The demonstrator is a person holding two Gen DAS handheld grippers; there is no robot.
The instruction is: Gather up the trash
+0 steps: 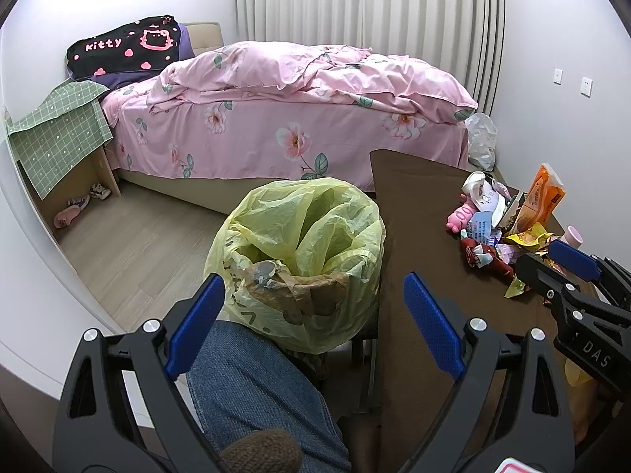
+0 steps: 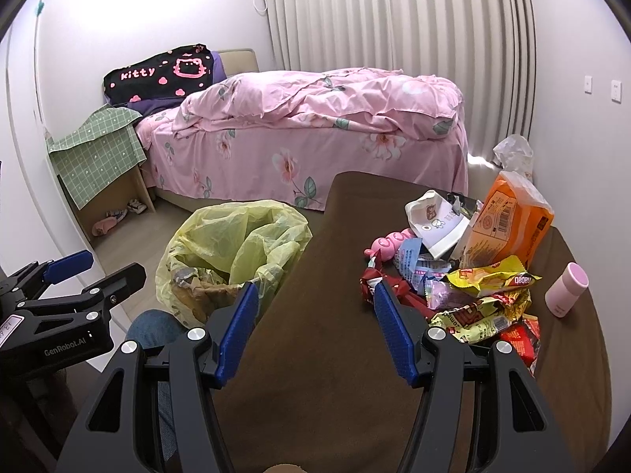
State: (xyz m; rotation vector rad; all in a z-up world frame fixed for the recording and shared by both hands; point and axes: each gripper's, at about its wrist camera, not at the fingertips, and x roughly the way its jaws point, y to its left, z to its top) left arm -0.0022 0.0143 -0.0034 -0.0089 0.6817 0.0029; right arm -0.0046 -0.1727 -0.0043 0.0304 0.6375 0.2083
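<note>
Both hand-held grippers were spread wide and gripped nothing: the left hand-held gripper (image 1: 311, 315) hung over the yellow-bagged trash bin (image 1: 303, 260), the right hand-held gripper (image 2: 315, 331) over bare brown worktop (image 2: 315, 394) just beside the trash pile (image 2: 469, 276). One bin stood on the floor against the worktop's left edge, with crumpled brown paper (image 1: 299, 287) and other scraps inside. The pile held one upright orange packet (image 2: 508, 220), one white paper pouch (image 2: 437, 224), yellow, red and blue wrappers too tangled to count, and one pink toy (image 2: 388, 244). One pink cup (image 2: 568, 289) stood apart to the right. On the bed (image 2: 307, 146), a black blanket (image 2: 157, 75) read "kitty"; the left hand-held gripper's body read "GenRobot.AI".
</note>
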